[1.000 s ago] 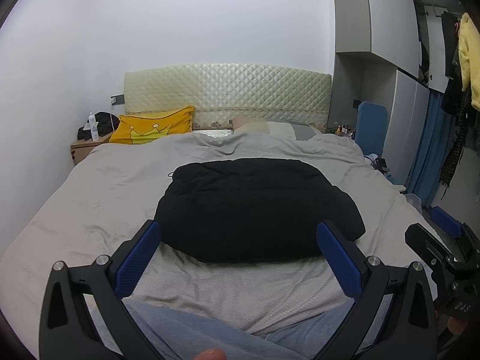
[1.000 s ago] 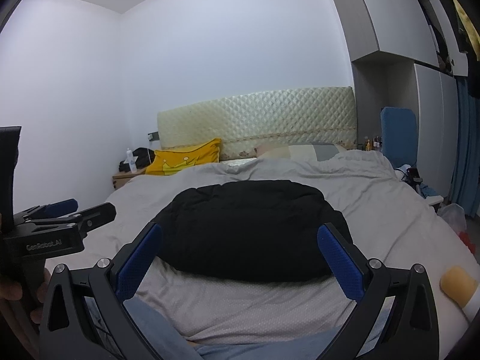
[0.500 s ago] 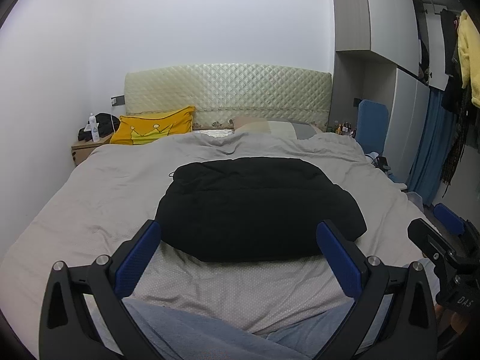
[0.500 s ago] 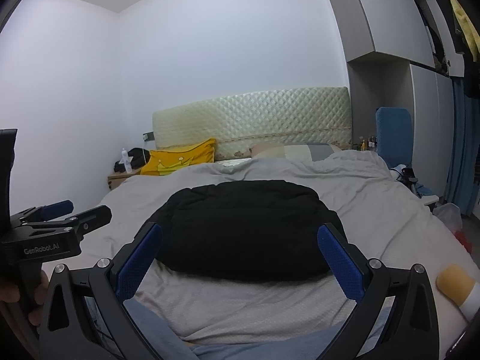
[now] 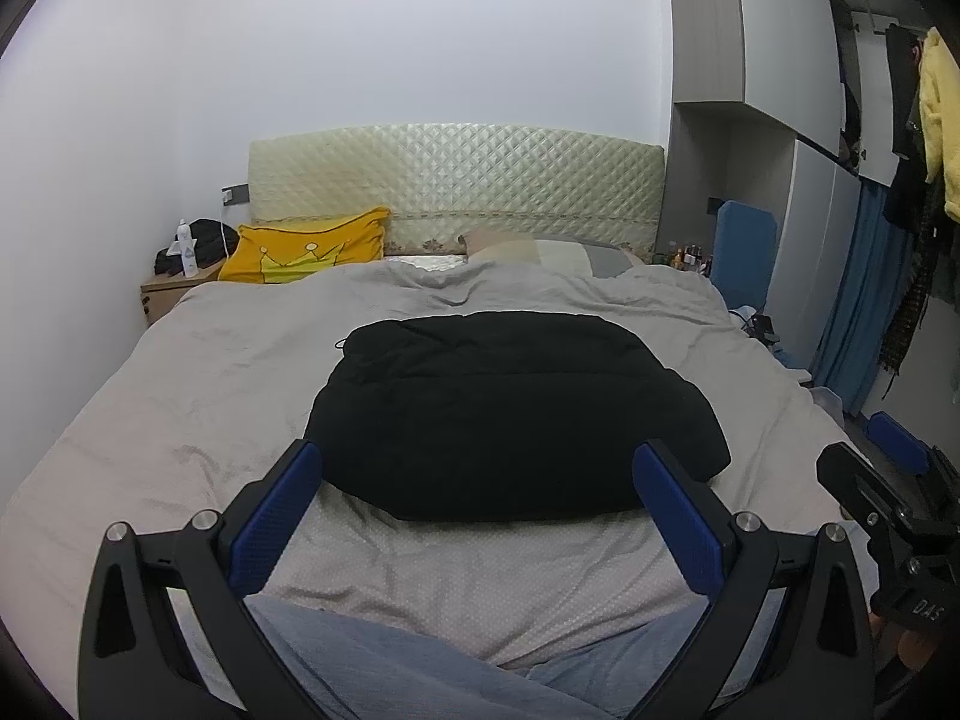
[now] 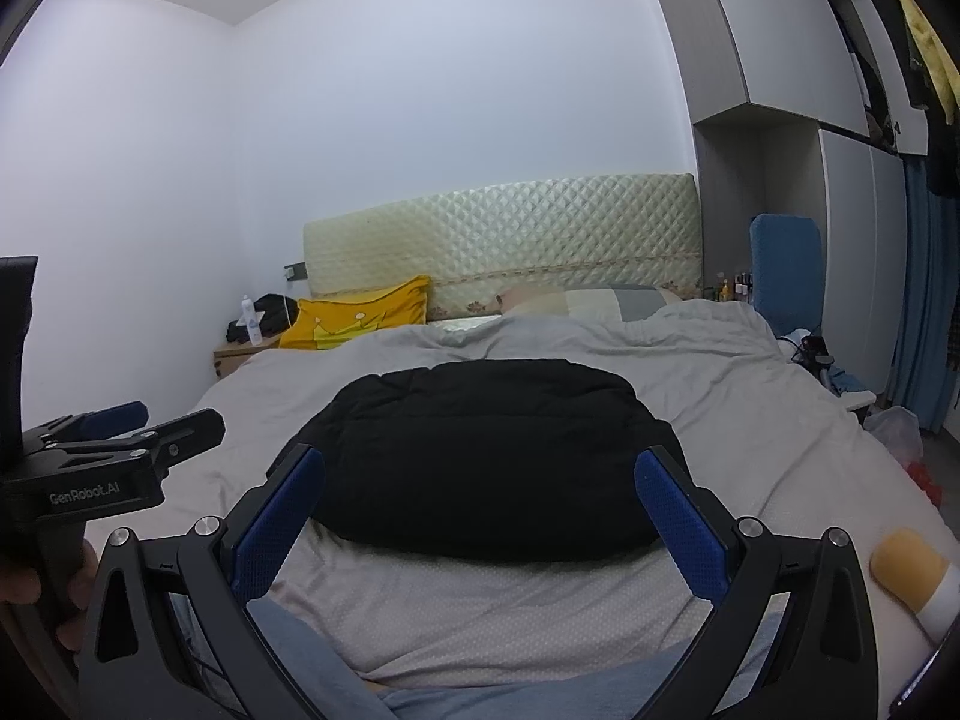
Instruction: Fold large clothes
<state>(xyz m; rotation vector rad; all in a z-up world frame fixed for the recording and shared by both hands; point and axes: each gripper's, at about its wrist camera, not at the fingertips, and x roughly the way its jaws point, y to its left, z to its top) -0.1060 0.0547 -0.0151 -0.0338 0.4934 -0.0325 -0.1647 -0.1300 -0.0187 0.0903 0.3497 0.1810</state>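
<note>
One black padded jacket (image 5: 510,414) lay folded into a compact bundle near the middle of the bed (image 5: 180,396), on the grey duvet and well short of the pillows. It sat squarely ahead of both cameras, probably because the person stood at the foot of the bed and worked it there, where the flat cover gave room to spread and fold something bulky. Judging by its tidy, rounded outline, the fold looked close to finished or done.

The left gripper (image 5: 480,501) was held back from the bundle, above the near edge of the bed, its jaws spread wide and holding nothing. The right gripper (image 6: 480,507) was held the same way, jaws wide apart and empty, with the jacket (image 6: 480,456) framed between its two blue pads but not touched. Both seemed to be kept level and clear so the garment could be looked over. Each gripper showed at the edge of the other's view.

Counted: one jacket, two grippers, four blue pads. At the head of the bed there was one yellow cushion with a crown print (image 5: 306,249) and one pale patchwork pillow (image 5: 540,252). One quilted headboard (image 5: 456,192) stood behind them. A nightstand (image 5: 171,294) at the left carried one white bottle (image 5: 187,249) and a dark heap I could not identify.
</note>
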